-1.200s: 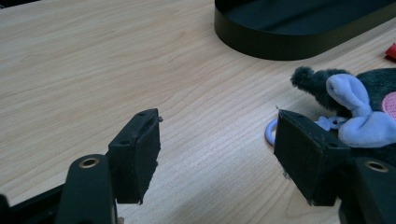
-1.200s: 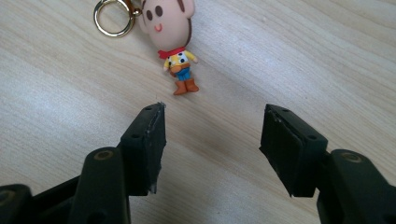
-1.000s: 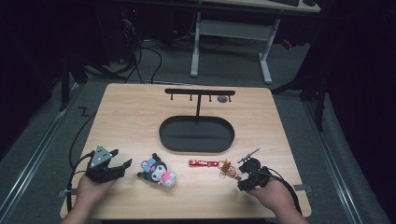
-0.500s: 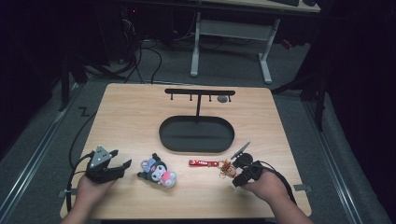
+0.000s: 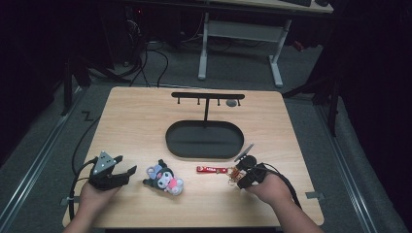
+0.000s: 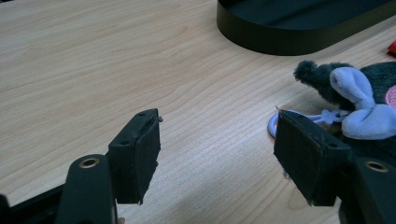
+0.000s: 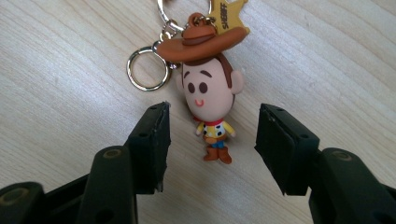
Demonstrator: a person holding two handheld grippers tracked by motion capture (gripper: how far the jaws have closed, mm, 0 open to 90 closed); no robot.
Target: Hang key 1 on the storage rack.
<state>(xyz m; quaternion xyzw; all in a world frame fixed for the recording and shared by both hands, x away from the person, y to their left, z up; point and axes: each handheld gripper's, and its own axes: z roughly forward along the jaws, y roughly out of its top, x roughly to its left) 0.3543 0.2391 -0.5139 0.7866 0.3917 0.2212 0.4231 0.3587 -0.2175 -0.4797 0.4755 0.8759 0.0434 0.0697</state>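
Note:
A cowboy figure keychain [image 7: 208, 88] with a brown hat, a metal ring and a gold sheriff star lies flat on the wooden table. My right gripper [image 7: 211, 148] is open, its jaws standing either side of the figure's body and not touching it. In the high view that right gripper [image 5: 241, 178] sits at the keychain's figure end [image 5: 234, 172], whose red strap [image 5: 210, 170] runs left. A dark plush toy [image 5: 165, 178] with lilac ears lies at front centre-left. My left gripper [image 5: 124, 174] rests open just left of it. The plush [image 6: 355, 93] and its white loop [image 6: 280, 122] lie by the left gripper's right jaw.
A black oval tray [image 5: 204, 139] sits mid-table, with a black hook rack [image 5: 208, 96] rising behind it. A small grey object [image 5: 231, 103] hangs at the rack's right end. Cables [image 5: 77, 160] trail off the table's left side. A desk frame [image 5: 238, 34] stands beyond.
My right gripper has moved left and down onto the keychain's figure end over the last second. The left gripper and plush have stayed put.

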